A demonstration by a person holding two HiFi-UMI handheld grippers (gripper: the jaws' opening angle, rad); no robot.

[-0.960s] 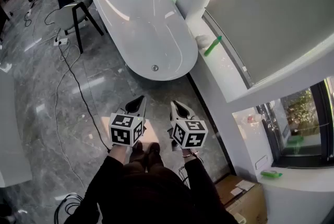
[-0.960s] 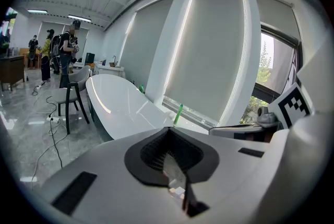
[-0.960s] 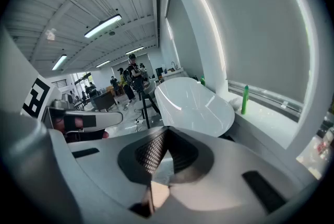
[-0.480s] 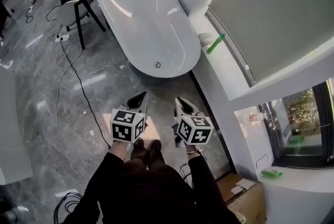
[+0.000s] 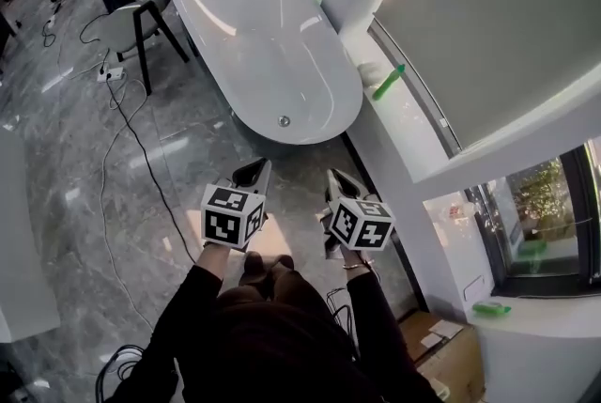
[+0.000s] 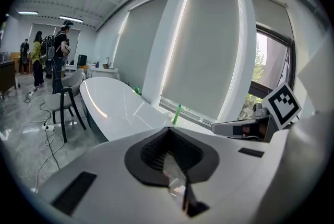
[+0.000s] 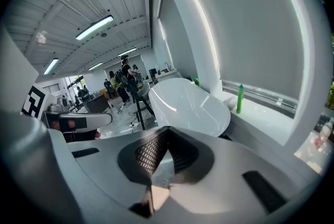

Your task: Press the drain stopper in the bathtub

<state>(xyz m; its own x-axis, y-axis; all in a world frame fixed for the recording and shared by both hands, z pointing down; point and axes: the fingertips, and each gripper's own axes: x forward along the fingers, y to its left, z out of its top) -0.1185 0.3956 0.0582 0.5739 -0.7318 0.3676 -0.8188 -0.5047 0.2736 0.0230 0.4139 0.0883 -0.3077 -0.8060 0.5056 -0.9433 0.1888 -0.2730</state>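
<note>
I held the left gripper (image 5: 254,170) and right gripper (image 5: 335,178) side by side, both closed, empty, well short of the bathtub (image 5: 246,25); drain stopper (image 5: 284,120) untouched.

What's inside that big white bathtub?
Only a small round drain stopper on the bathtub floor near the closer end; the rest looks bare. The inner wall under the nearest rim is hidden.

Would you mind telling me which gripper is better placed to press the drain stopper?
Left, marginally: the left gripper lies nearer the drain stopper, while the right gripper sits farther aside. Both hang over the floor, short of the bathtub.
</note>
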